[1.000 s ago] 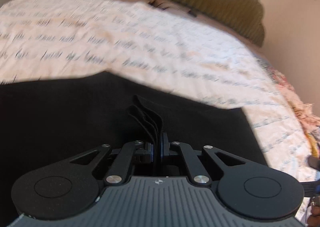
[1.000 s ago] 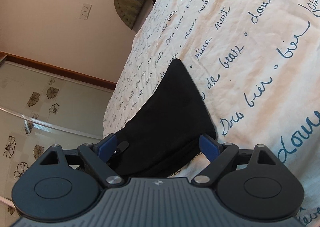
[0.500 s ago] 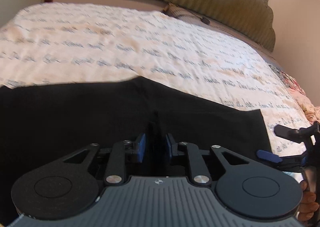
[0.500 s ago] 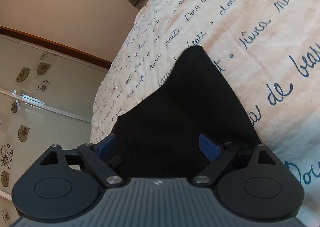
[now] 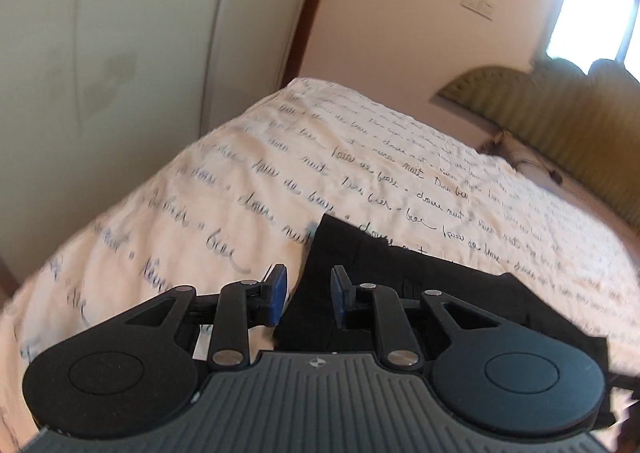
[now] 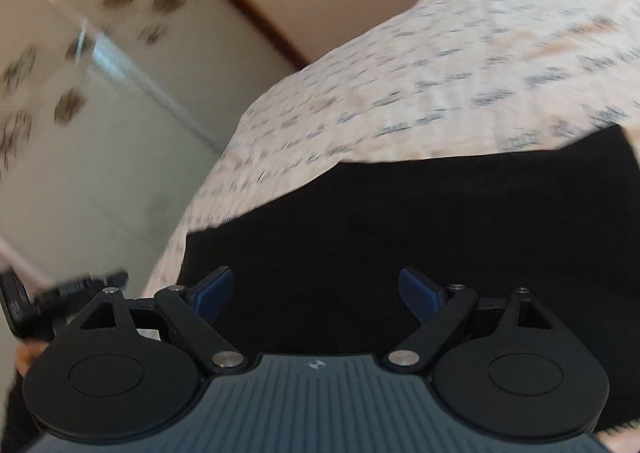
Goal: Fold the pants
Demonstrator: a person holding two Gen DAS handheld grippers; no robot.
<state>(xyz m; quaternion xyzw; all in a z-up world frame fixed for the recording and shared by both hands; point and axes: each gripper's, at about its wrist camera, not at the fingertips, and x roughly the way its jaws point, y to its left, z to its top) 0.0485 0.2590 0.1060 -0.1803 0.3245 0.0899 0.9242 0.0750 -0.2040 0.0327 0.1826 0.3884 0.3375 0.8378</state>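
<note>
The black pants [image 5: 400, 265] lie folded flat on a cream bedspread [image 5: 320, 157] printed with blue script. My left gripper [image 5: 309, 295] hovers above the pants' near left corner. Its blue pads [image 5: 278, 293] stand a little apart and no cloth is pressed between them. In the right wrist view the pants [image 6: 400, 233] fill the middle as a wide dark panel. My right gripper [image 6: 316, 293] hangs above them with its jaws spread wide and nothing in them. The left gripper's body [image 6: 60, 293] and a hand [image 6: 24, 357] show at that view's left edge.
A green padded headboard [image 5: 560, 113] closes the bed's far end under a bright window [image 5: 600, 13]. A pale wardrobe door [image 5: 100, 33] stands past the bed's left side. Frosted doors with a flower pattern [image 6: 60, 93] appear in the right wrist view.
My left gripper let go of the folded pants layers, parted its jaws and swung up and over to the pants' corner. My right gripper rolled and moved over the pants, still open.
</note>
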